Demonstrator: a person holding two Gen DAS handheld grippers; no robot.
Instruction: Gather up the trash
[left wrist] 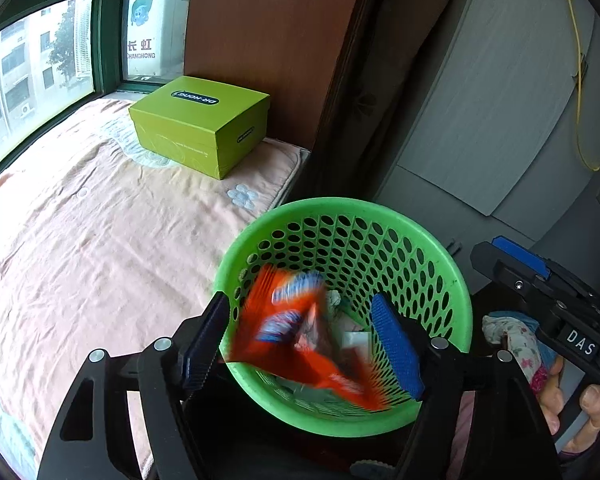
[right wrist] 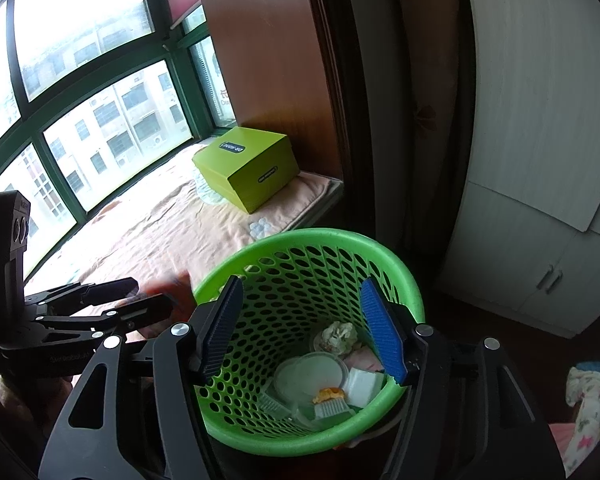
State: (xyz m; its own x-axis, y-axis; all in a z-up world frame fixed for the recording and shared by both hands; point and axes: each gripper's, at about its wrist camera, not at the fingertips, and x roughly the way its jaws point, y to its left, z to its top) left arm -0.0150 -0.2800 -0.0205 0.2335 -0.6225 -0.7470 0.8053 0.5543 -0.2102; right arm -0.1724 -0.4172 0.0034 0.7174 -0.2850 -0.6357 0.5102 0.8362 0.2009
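Observation:
A green perforated basket (left wrist: 340, 204) stands beside the bed. My left gripper (left wrist: 300, 298) hangs open over it. A blurred orange snack wrapper (left wrist: 296, 336) sits between its blue pads (left wrist: 396, 348), touching neither, partly inside the basket. In the right wrist view my right gripper (right wrist: 300, 284) is open above the same basket (right wrist: 320, 236), with nothing between its fingers. Lying at the basket's bottom are a crumpled tissue (right wrist: 336, 334), a clear plastic lid (right wrist: 312, 372) and a white foam piece (right wrist: 364, 386). The left gripper (right wrist: 140, 300) shows at the left, with an orange blur by it.
A lime-green shoe box (left wrist: 200, 124) rests on the peach blanket (left wrist: 80, 240) under the window. A brown wooden panel (left wrist: 268, 40) rises behind the box. White cabinet doors (right wrist: 540, 200) stand at the right. A floral cloth (right wrist: 588, 396) lies low right.

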